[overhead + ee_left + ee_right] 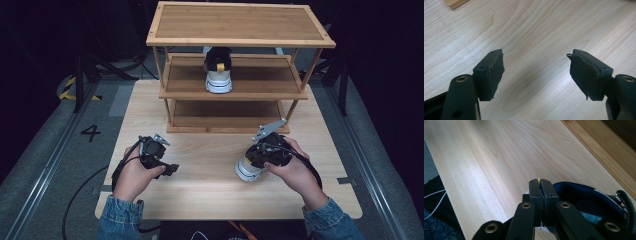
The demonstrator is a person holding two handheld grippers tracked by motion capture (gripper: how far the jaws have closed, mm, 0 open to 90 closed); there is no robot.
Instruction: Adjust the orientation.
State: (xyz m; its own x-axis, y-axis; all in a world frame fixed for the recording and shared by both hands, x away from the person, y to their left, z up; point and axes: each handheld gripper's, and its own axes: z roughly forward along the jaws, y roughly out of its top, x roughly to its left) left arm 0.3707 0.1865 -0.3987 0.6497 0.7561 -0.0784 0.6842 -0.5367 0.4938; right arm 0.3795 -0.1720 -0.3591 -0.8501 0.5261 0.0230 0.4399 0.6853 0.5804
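Sneakers were the work in hand: one sneaker (246, 170) sat on the pale wooden table (210, 195) at the person's right, under the right gripper (260, 156), while a second sneaker (218, 70) stood on the middle shelf of the wooden rack (240, 25) at the far side of the table, heel toward the camera. From above, the right hand (295, 172) and the gripper covered most of the near shoe, leaving its white sole showing. The right gripper view gave what the high view hid: the jaws were pressed together on a thin yellow tab (538, 180) at the rim of the dark blue shoe (584, 200), with the navy lining open just beside them and the rack's base board (599, 147) running past at the upper right.

The left gripper (161, 156) rested low over the table at the person's left, well apart from the shoe. Its own view showed both black pads (495, 72) spread wide with bare wood grain between them, holding nothing, and a corner of the rack's foot (455, 3) at the top left.
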